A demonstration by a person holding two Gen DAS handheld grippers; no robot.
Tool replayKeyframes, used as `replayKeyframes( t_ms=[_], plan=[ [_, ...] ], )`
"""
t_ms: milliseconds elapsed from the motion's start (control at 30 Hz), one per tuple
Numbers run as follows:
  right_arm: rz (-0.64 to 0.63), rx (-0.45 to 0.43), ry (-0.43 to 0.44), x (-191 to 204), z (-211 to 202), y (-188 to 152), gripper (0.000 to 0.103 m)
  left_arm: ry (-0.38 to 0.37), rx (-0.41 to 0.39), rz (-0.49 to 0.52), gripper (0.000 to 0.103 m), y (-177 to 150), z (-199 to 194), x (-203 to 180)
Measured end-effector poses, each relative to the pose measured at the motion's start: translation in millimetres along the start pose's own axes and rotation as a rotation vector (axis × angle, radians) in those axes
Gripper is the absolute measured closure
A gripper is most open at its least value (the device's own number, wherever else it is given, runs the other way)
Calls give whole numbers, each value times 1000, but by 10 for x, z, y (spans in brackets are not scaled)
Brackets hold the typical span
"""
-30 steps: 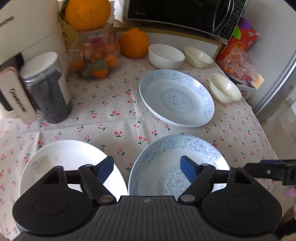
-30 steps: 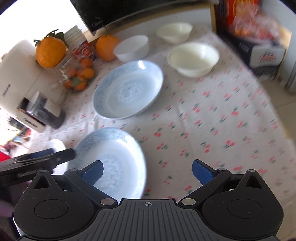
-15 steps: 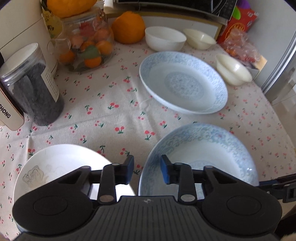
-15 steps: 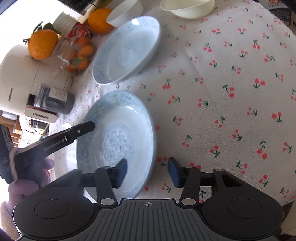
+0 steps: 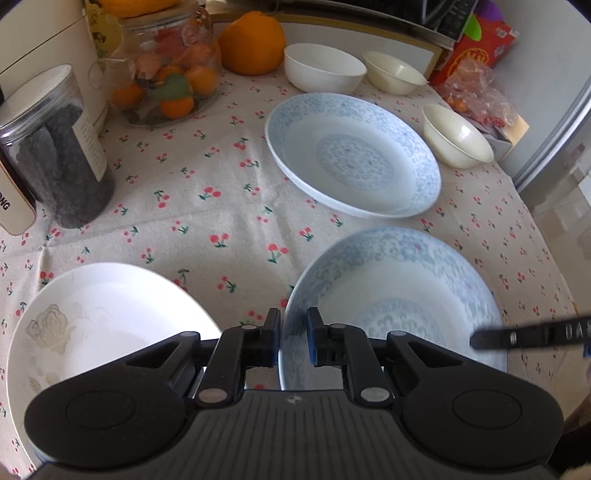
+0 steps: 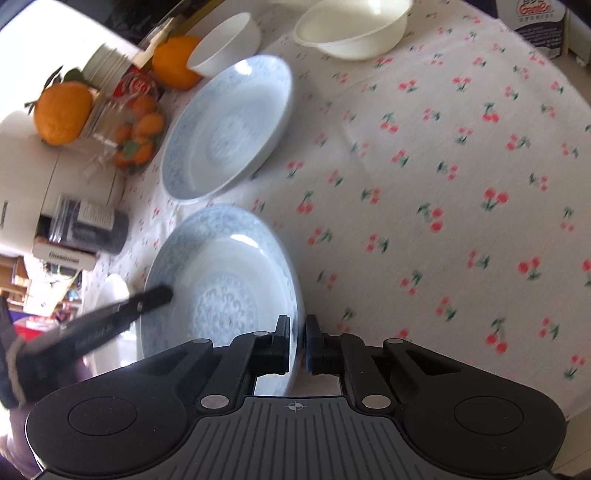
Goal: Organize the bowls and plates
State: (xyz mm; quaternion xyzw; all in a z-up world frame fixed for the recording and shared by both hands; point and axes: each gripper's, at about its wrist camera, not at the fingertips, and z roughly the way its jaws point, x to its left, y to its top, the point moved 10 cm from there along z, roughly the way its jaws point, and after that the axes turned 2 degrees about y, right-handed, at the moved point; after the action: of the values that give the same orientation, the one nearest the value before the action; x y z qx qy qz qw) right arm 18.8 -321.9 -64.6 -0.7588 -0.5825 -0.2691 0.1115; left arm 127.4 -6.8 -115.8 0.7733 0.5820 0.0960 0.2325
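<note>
A near blue-patterned plate (image 5: 399,295) (image 6: 221,280) lies at the table's front. My left gripper (image 5: 293,338) is shut on its left rim. My right gripper (image 6: 295,341) is shut on its right rim. A second blue-patterned plate (image 5: 354,155) (image 6: 229,125) lies behind it. A white plate with a faint flower print (image 5: 99,321) lies at the front left. A white bowl (image 5: 323,68) (image 6: 225,42) and two cream bowls (image 5: 393,72) (image 5: 456,136) stand at the back; the nearer cream bowl also shows in the right wrist view (image 6: 351,29).
The table has a cherry-print cloth (image 5: 207,206). A dark-filled jar (image 5: 55,147), a glass jar of small oranges (image 5: 166,70), a large orange (image 5: 253,38) and a white appliance (image 6: 37,177) stand at the back left. Red snack bags (image 5: 476,55) are at the back right.
Both grippers were wide open a second ago, then closed in on the near blue plate's opposite rims. Now both are shut on it.
</note>
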Motion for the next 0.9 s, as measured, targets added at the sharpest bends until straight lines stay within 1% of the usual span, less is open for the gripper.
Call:
replayKeyframes(
  t_ms=[133,467,900],
  plan=[
    [16,-23,-19,-77,-9,117,94,-10,7,17,90,-19,15,-74],
    [24,-44,-42,-108,-4,270,93,-26,23,-3,90,-66,12,-127],
    [6,-80,-39,-96,9,437,91,-35,28,-21,90,-118,3,-155]
  ],
)
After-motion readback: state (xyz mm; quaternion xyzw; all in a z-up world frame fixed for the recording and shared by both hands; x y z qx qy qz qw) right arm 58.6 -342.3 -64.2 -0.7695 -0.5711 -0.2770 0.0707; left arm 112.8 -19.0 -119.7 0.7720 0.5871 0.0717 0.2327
